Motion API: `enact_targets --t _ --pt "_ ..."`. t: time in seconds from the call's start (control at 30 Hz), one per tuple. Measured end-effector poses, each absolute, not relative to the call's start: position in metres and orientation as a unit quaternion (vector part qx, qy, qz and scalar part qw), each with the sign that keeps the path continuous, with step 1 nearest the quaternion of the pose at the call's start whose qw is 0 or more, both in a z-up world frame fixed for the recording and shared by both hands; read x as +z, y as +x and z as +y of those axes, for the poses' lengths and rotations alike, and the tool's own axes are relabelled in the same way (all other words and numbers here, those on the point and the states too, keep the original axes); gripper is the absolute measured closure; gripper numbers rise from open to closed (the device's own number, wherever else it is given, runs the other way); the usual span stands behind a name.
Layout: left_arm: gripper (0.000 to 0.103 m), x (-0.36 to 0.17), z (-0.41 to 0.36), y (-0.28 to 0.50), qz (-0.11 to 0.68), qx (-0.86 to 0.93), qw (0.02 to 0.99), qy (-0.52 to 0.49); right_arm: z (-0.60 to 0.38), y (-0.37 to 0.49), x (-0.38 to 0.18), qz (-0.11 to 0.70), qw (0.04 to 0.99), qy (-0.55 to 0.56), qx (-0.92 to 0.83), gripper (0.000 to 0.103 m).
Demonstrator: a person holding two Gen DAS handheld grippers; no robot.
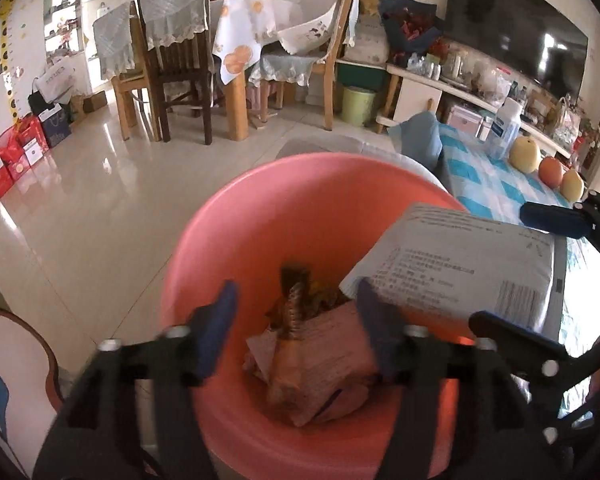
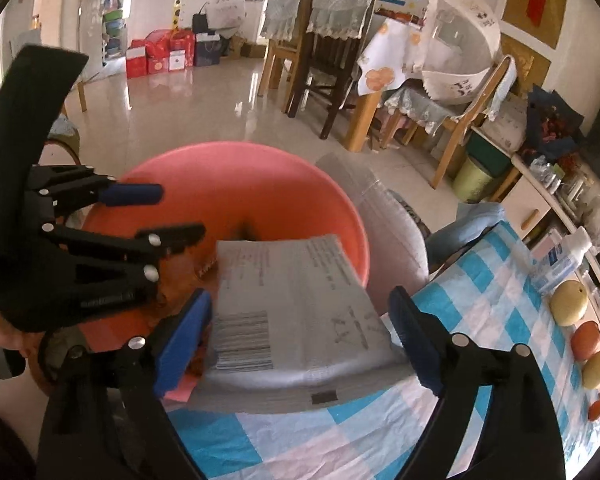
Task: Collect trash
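Over the near right rim of the pink bin: grey mailer, printed face up with barcode, tilted, one end over the bin, the other toward the checked cloth. In the right wrist view, mailer lying between the blue pads of the right gripper, jaws spread, far pad clearly off it, contact at the near pad not clear. On the bin floor: crumpled paper and a brown wrapper. Above these, left gripper pointing into the bin, jaws released, nothing between the fingers.

Right of the bin: table under the blue-and-white cloth, bearing a plastic bottle, two yellow pears and an orange fruit along its far edge. Beyond the bin: glossy tiled floor, wooden chairs with lace covers around a clothed dining table, a pale green bucket. Far left by the wall: red gift boxes. Far right: cluttered shelf beneath a dark television.
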State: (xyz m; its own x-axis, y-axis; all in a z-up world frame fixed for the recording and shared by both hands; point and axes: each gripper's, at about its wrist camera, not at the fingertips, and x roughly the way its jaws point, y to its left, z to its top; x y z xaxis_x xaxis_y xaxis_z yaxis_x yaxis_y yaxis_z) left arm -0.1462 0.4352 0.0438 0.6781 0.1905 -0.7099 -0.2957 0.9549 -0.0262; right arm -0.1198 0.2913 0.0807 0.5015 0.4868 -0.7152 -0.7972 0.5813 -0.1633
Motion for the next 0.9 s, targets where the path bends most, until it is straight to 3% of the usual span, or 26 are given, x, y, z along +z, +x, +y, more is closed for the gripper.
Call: enact_targets --t 0.17,0.47,0.9 --pt "0.016 0.046 0.434 -0.152 0.368 0.138 0.917 -0.061 0.267 -0.124 0.093 0.3 0.856 -0.217 0.361 0.01" --pt "0.01 0.052 0.432 -0.162 0.348 0.142 0.925 -0.059 0.205 -0.117 0.104 0.343 0.874 -0.1 0.331 0.009" --pt "0.004 0.069 0.425 -0.185 0.291 0.114 0.945 -0.092 0.141 -0.141 0.093 0.396 0.878 -0.023 0.267 0.007"
